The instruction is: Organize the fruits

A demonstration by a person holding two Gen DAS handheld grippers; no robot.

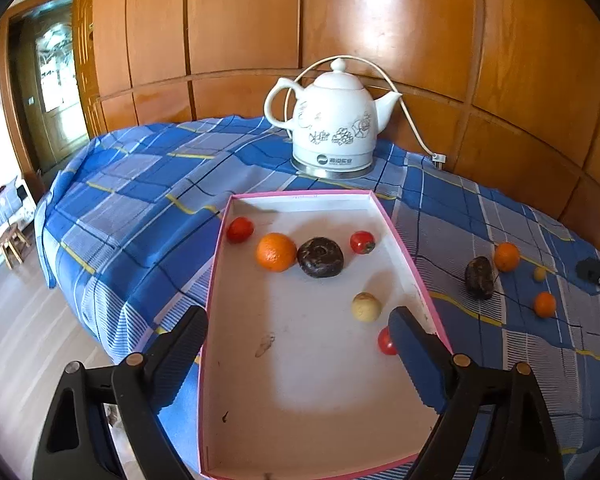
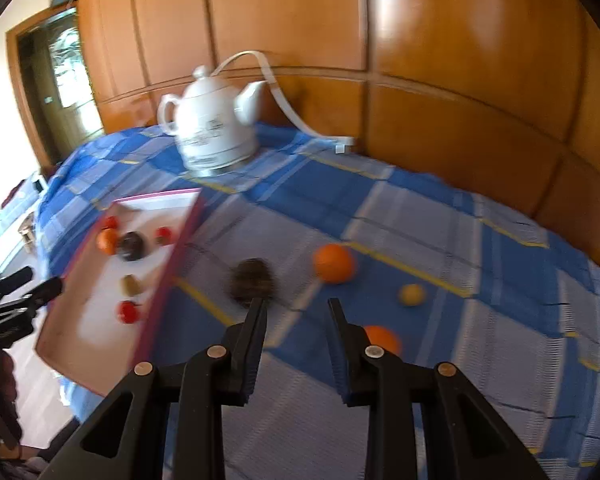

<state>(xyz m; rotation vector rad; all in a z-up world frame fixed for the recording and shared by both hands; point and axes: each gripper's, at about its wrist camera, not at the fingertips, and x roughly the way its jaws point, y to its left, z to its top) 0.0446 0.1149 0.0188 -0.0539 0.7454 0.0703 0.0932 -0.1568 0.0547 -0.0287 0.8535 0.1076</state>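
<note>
In the pink-rimmed tray, six mixed fruits

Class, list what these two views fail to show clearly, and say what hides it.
- Left wrist view: red fruit partly behind a finger of the left claw.
- Left wrist view: right claw cut off by the frame edge.
- Right wrist view: small orange partly behind the right claw; motion blur smears the kettle's pattern.

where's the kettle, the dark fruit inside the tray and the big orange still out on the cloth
kettle [image 1: 332,128], left wrist view, on its white body
dark fruit [image 1: 320,257], left wrist view, on its top
big orange [image 2: 334,263], right wrist view, on its front face
</note>
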